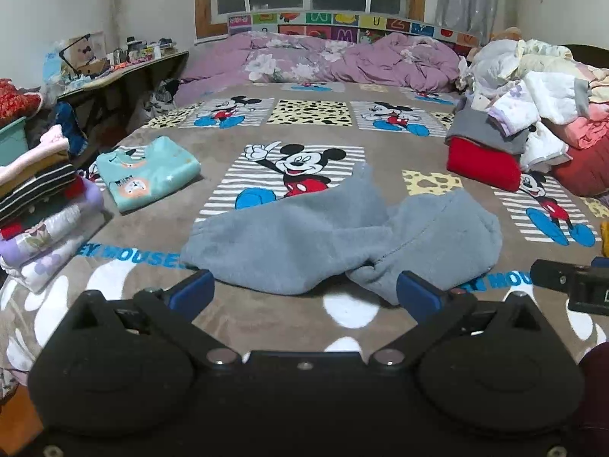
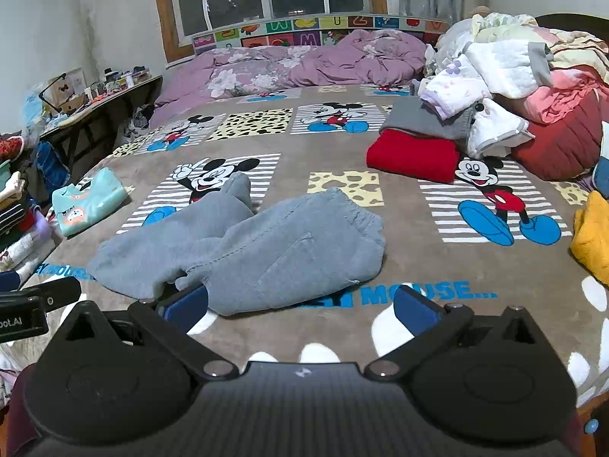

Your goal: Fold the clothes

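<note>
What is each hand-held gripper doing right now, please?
Left hand-held gripper: open, holding nothing, just short of the grey trousers.
Right hand-held gripper: open, holding nothing.

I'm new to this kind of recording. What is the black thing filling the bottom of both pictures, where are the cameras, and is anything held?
Each picture comes from a camera on a handheld two-finger gripper, looking forward along its blue-tipped fingers. One view shows the left gripper, the other the right gripper; a person carries one in each hand. Both stand wide open and hold nothing. Before them, on a cartoon-mouse blanket, lie rumpled grey fleece trousers. A folded teal top and a folded stack sit left; an unfolded pile sits right.
</note>
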A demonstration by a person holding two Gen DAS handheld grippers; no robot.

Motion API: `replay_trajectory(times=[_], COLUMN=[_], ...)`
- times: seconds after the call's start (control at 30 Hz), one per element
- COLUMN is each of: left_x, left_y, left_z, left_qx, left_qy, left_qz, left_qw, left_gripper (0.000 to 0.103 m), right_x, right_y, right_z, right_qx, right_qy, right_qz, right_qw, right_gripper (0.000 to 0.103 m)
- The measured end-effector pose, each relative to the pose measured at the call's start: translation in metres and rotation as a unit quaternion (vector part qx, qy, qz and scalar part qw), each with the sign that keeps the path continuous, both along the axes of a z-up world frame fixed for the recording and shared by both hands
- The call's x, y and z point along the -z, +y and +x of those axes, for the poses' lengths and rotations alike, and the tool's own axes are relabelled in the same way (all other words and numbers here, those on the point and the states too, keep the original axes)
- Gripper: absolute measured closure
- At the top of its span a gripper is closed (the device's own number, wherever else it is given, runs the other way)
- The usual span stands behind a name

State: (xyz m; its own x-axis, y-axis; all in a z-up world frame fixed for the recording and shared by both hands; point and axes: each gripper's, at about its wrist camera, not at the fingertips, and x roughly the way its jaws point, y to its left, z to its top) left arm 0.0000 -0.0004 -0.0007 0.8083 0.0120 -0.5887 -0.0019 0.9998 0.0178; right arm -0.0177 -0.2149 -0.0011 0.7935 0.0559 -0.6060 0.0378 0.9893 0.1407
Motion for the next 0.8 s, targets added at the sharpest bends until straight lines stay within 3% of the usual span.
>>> replay_trajectory(times=[0.27, 0.8], left_x=[0.007, 0.013], left_y=[0.004, 0.008], left_z=[0.003, -0.001], left_qx=[-0.005, -0.002], left_qy=[0.019, 0.009], left_qz=[-0.002, -0.005], left_qw=[0.9998, 0.9999], left_gripper=[0.0, 0.0], right_x=[0.004, 0.006], right_y=[0.003, 0.004], right_z=[0.002, -0.001], right_qx=[-0.001, -0.006], right_qy=[-0.001, -0.002], right_qz=[-0.002, -0.001], right_qw=[1.0, 1.0], right_gripper=[0.0, 0.0])
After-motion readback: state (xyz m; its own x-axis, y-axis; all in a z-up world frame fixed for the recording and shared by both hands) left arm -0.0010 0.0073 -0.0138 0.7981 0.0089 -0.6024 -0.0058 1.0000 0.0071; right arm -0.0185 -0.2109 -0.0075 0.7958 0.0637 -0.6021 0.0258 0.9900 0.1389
